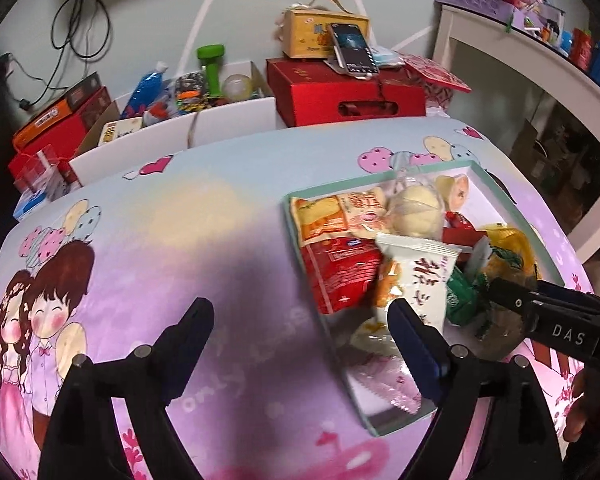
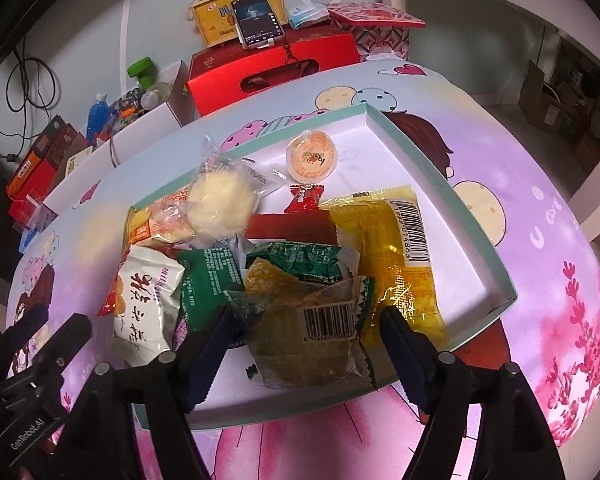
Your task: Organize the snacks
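Right tongs [image 2: 302,344] straddle clear packet [image 2: 312,332] in tray [image 2: 480,240]

A pale wall [image 1: 148,8] with white stripes stands at the far side, black cables [image 1: 80,20] hanging at its left. A white shelf [image 1: 540,64] stands at the right. Red gift boxes [image 1: 340,92] sit below the wall.

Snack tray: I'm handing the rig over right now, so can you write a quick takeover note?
Left gripper: jaws open, empty, over the tablecloth at the tray's edge.
Right gripper: jaws open astride the clear barcoded packet, not gripping.
Snacks piled in the tray: white packet, green packets, yellow bag, round bun, jelly cup.
Done: none seen outside the tray.
Left: neaten the pile.
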Available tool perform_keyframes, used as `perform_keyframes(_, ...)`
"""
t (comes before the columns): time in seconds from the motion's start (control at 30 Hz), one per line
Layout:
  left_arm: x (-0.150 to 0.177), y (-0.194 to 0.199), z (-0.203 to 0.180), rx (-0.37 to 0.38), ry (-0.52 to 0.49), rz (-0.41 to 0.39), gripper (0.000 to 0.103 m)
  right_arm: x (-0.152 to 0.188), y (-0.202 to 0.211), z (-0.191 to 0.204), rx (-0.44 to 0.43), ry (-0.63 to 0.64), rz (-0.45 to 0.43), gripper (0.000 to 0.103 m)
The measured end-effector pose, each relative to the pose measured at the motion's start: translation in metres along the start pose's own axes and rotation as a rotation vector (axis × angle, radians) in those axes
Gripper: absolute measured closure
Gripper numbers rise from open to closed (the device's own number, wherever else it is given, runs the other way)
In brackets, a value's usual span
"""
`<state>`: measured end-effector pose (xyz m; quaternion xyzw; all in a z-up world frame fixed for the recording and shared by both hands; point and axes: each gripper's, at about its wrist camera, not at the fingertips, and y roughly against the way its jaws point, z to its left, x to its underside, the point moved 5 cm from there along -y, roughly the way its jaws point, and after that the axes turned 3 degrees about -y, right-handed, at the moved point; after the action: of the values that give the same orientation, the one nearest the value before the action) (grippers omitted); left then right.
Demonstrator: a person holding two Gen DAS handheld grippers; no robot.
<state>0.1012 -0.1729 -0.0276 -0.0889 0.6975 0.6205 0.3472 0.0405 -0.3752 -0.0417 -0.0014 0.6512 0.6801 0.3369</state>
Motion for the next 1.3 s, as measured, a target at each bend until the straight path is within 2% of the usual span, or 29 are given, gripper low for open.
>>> perform_keyframes(0.1, 0.004, 0.005, 0.012, -0.020, 0.028, -0.022, 0.007, -0.001, 0.002, 0.001, -0.001, -0.005, -0.012, 0.018)
perform_keyframes(0.2, 0.010, 0.009, 0.025, -0.017, 0.056, -0.020, 0.007, -0.001, 0.006, 0.003, 0.007, 0.003, -0.032, 0.008)
perform_keyframes(0.37, 0.024, 0.010, 0.040, -0.054, 0.064, 0.016, 0.007, -0.001, 0.014, 0.012, 0.010, 0.016, -0.070, 0.000)
perform_keyframes(0.47, 0.033, 0.012, 0.052, -0.080, 0.089, 0.036, 0.007, 0.003, 0.018, 0.022, 0.004, 0.043, -0.097, 0.000)
perform_keyframes(0.7, 0.047, 0.025, 0.072, -0.030, 0.193, 0.022, 0.007, 0.023, 0.020, 0.049, 0.002, 0.137, -0.105, 0.000)
perform_keyframes(0.9, 0.063, 0.034, 0.082, -0.076, 0.201, 0.033, 0.007, 0.041, 0.022, 0.065, 0.026, 0.208, -0.106, 0.000)
perform_keyframes(1.07, 0.080, 0.039, 0.087, -0.059, 0.237, 0.054, 0.007, 0.057, 0.026, 0.074, 0.025, 0.249, -0.109, 0.000)
perform_keyframes(1.2, 0.095, 0.033, 0.092, -0.145, 0.245, 0.118, 0.007, 0.066, 0.029, 0.079, 0.029, 0.280, -0.112, 0.000)
perform_keyframes(1.3, 0.102, 0.035, 0.095, -0.191, 0.237, 0.133, 0.007, 0.073, 0.030, 0.081, 0.027, 0.301, -0.109, 0.000)
